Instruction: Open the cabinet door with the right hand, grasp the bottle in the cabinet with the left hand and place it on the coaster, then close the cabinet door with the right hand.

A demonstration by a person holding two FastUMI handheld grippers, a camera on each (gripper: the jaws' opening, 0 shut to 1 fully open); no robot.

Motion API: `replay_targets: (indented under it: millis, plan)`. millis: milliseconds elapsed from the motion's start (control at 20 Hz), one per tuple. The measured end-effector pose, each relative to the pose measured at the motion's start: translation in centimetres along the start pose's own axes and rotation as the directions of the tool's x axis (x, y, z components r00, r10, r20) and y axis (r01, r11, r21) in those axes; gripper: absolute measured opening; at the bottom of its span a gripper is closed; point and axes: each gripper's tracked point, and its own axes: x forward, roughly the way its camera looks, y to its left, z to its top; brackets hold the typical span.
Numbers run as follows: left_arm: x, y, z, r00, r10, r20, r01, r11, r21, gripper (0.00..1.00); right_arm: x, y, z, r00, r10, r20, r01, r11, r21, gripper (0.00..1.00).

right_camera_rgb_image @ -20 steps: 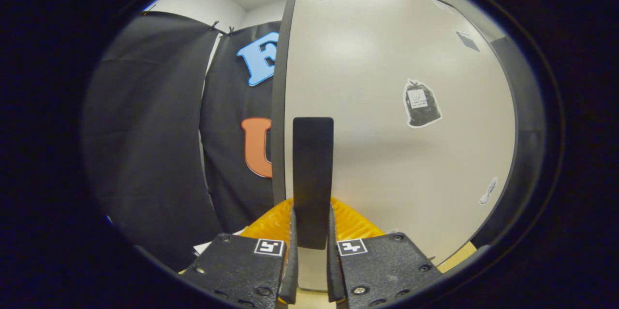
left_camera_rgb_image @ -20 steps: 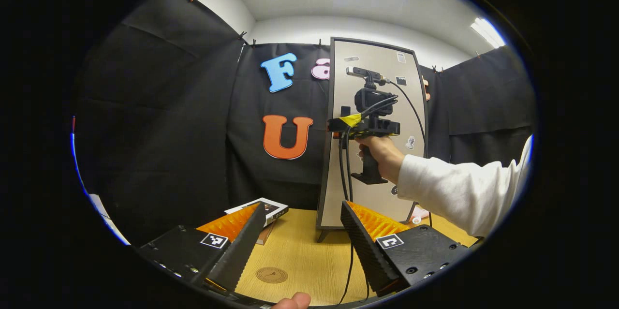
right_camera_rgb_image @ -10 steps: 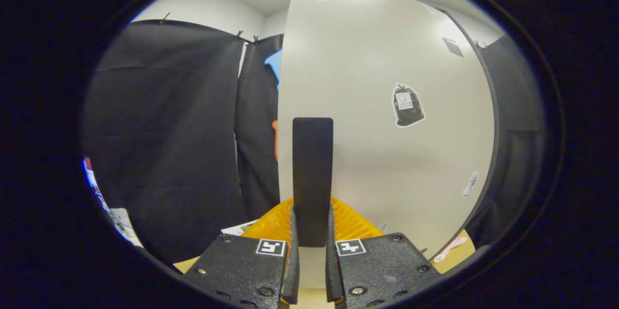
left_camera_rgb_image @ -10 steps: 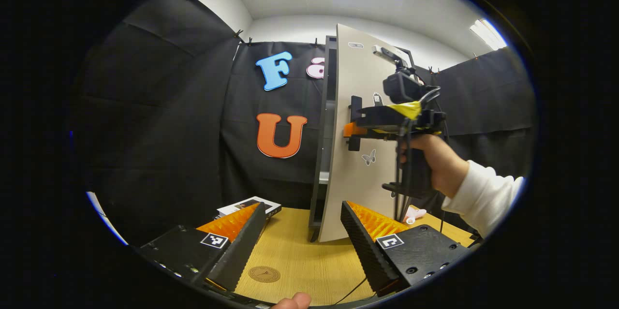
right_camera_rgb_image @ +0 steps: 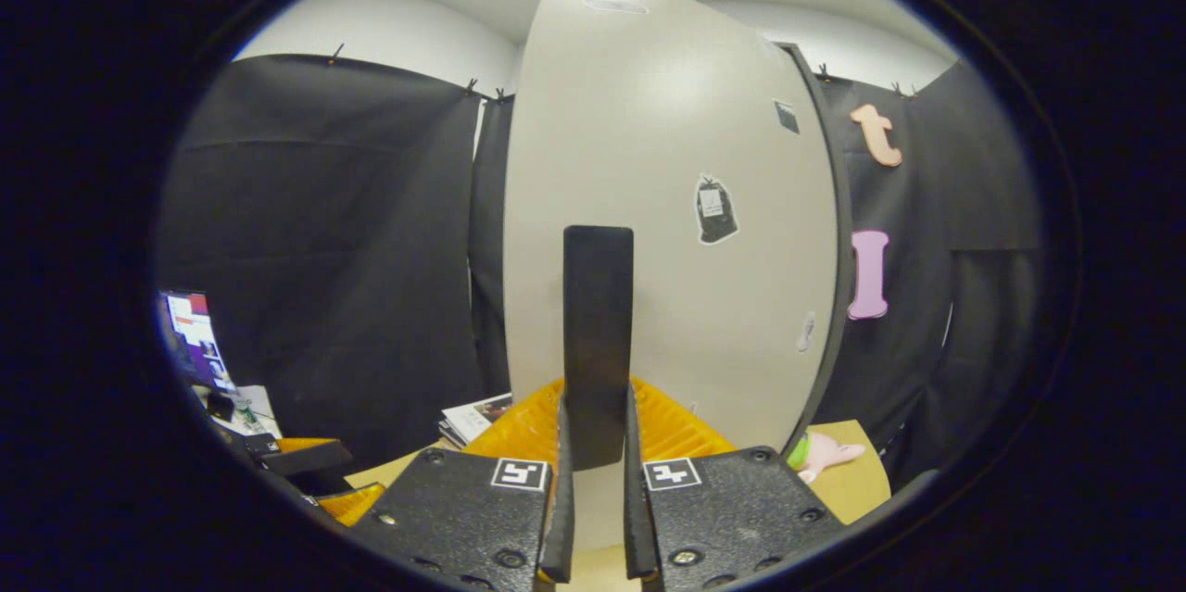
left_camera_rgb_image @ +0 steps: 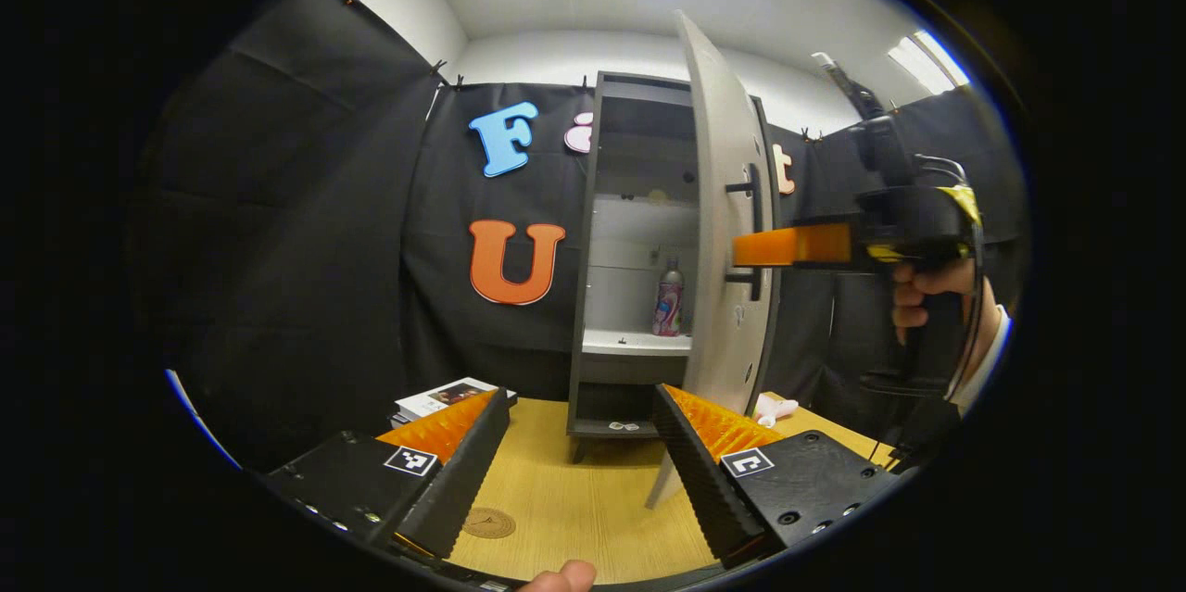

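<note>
In the left gripper view, the left hand-held gripper [left_camera_rgb_image: 582,444] hovers open above the worktop [left_camera_rgb_image: 579,499], the coaster [left_camera_rgb_image: 488,522] between its fingers. The cabinet [left_camera_rgb_image: 593,249] stands open, its door [left_camera_rgb_image: 718,231] swung wide; the bottle [left_camera_rgb_image: 667,298] stands upright on a shelf inside. In the right gripper view, the right hand-held gripper [right_camera_rgb_image: 598,472] is clamped on the door's handle [right_camera_rgb_image: 598,333].

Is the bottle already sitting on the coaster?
No, the bottle stands on a shelf inside the open cabinet, while the coaster lies bare on the table.
</note>
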Motion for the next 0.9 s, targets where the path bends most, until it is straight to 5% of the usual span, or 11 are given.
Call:
replay_targets:
  millis: [350,900]
  plan:
    - [0.0,-4.0,0.6,0.997,-0.077,0.028,0.078,0.997,-0.007,0.95,-4.8,-5.1,-0.1,0.991,-0.136,-0.004,0.136,0.990,-0.026,0.21]
    - [0.5,-6.2,0.1,0.995,-0.101,0.014,0.101,0.995,0.003,0.95,-7.3,-8.9,-0.3,0.980,-0.197,0.004,0.197,0.980,-0.038,0.11]
